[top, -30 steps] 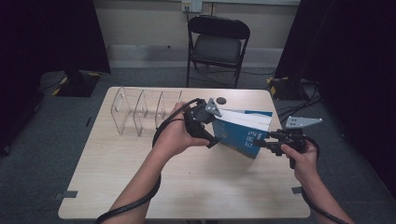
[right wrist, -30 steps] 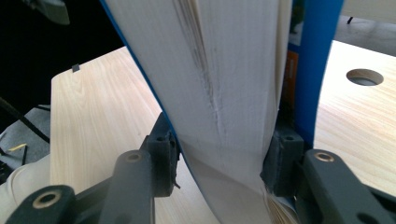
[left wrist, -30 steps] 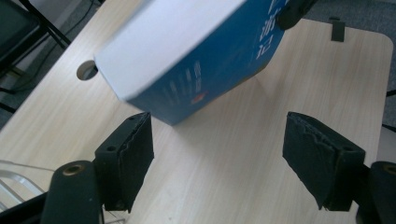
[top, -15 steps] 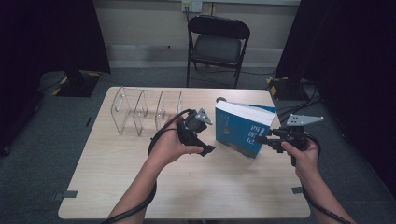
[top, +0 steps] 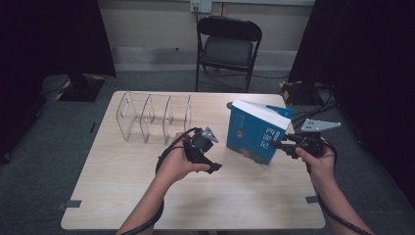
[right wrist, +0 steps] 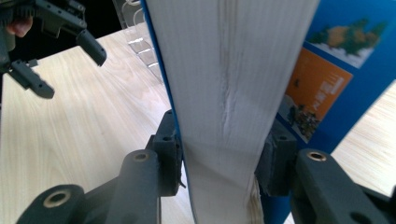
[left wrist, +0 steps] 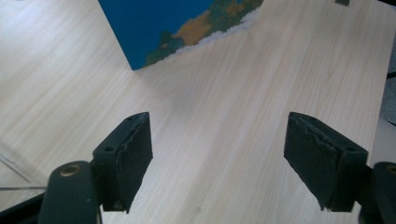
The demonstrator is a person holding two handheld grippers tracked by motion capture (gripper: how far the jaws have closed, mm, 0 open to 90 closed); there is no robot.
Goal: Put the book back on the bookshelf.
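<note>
Having sunk from the blue book [top: 254, 134] toward the pale wooden table [top: 122, 191], left gripper [top: 215, 166] hanging wide open and empty beside it, clear ribbed plastic rack [top: 154, 116] standing behind, right gripper [right wrist: 219, 154], just been closing, clamping the upright book's white page block.

I see my left hand-held gripper [left wrist: 217, 163] with jaws wide apart, nothing between them, over bare worktop [left wrist: 243, 88]. Blue book [left wrist: 173, 28] corner rests on the worktop ahead, apart.
</note>
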